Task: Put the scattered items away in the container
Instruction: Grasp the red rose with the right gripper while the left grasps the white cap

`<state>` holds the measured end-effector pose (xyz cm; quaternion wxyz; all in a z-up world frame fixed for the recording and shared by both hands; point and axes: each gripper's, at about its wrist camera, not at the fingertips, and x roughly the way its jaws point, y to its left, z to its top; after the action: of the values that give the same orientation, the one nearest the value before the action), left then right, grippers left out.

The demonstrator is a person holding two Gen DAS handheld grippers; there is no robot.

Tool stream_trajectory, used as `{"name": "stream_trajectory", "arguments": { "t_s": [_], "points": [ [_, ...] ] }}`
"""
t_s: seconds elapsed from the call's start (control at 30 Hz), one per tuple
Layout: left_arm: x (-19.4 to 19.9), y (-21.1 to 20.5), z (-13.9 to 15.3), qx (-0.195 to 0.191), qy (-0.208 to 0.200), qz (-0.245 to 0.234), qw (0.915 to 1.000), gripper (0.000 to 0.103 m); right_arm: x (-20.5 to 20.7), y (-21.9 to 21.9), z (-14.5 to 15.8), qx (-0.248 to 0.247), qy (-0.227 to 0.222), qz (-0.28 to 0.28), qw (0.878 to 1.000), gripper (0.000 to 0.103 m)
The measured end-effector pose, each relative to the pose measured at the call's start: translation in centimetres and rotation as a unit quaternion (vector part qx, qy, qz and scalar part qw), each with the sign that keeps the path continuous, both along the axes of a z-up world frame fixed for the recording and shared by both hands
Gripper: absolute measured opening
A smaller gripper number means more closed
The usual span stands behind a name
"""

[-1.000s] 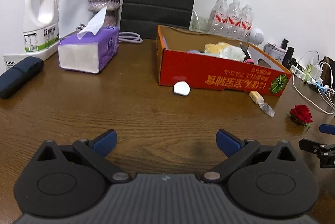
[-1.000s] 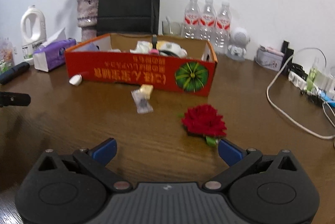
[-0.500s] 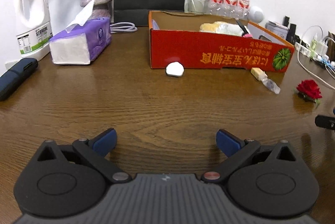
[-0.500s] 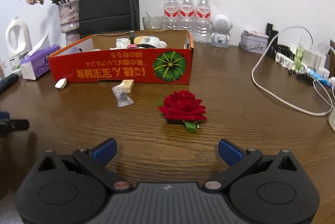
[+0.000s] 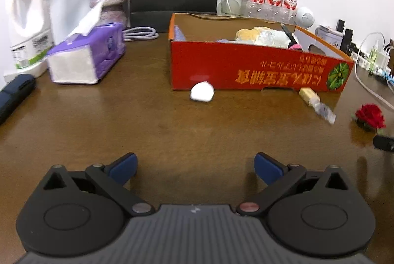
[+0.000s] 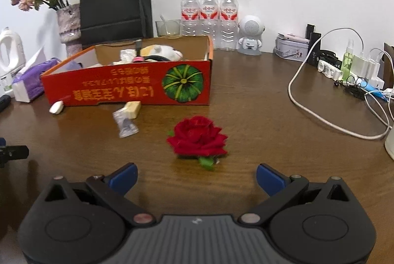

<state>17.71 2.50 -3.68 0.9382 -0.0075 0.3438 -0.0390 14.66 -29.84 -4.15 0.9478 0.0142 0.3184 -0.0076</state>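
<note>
A dark brown wood-grain bench [image 5: 172,121] runs back to a plain white wall. The landmark is the red box [image 5: 246,71], an open carton with upside-down yellow print and a green pumpkin picture [image 6: 182,84] on its near side; soft and mixed items already lie inside it.

Loose things lie on the bench along the box's near side. A white pebble-like piece [image 5: 202,91] sits just in front of the box's left end. A tan block [image 6: 133,109] lies just before the box's front wall, with a clear wrapped piece [image 6: 125,124] just beside it, a little farther from the box. A red rose [image 6: 197,137] lies nearer the camera than the box's right corner, well apart from it.

Left of the box stand a purple tissue pack [image 5: 86,59], a white jug [image 5: 27,27] and a vase of dried flowers [image 6: 69,22]. Behind the box are a black bag [image 6: 115,7], a glass cup [image 6: 168,28], three water bottles [image 6: 209,15] and a white astronaut speaker [image 6: 250,36]. Right of the box, white cables [image 6: 320,101] and a power strip [image 6: 330,69] sprawl.

The left claw [image 5: 194,165] is spread wide and empty over bare wood, facing the white piece. The right claw [image 6: 195,174] is likewise spread and empty, with the rose just ahead of its blue fingertips [image 6: 123,176], nothing between.
</note>
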Motion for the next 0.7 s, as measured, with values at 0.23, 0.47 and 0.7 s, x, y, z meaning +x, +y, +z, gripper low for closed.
{"name": "stream_trajectory", "arguments": {
  "t_s": [0.23, 0.47, 0.7],
  "points": [
    [5.3, -0.7, -0.3, 0.012, 0.002, 0.004, 0.9999, 0.103, 2.8, -1.4, -0.3, 0.003, 0.017, 0.004, 1.0, 0.09],
    [8.5, -1.1, -0.6, 0.019, -0.003, 0.009, 0.9998, 0.097, 4.6, -1.0, -0.1, -0.001, 0.009, 0.023, 1.0, 0.073],
    [9.1, -1.5, -0.1, 0.025, -0.016, -0.001, 0.9996, 0.045, 4.7, -0.6, -0.2, -0.006, 0.01, 0.038, 0.999, 0.057]
  ]
}}
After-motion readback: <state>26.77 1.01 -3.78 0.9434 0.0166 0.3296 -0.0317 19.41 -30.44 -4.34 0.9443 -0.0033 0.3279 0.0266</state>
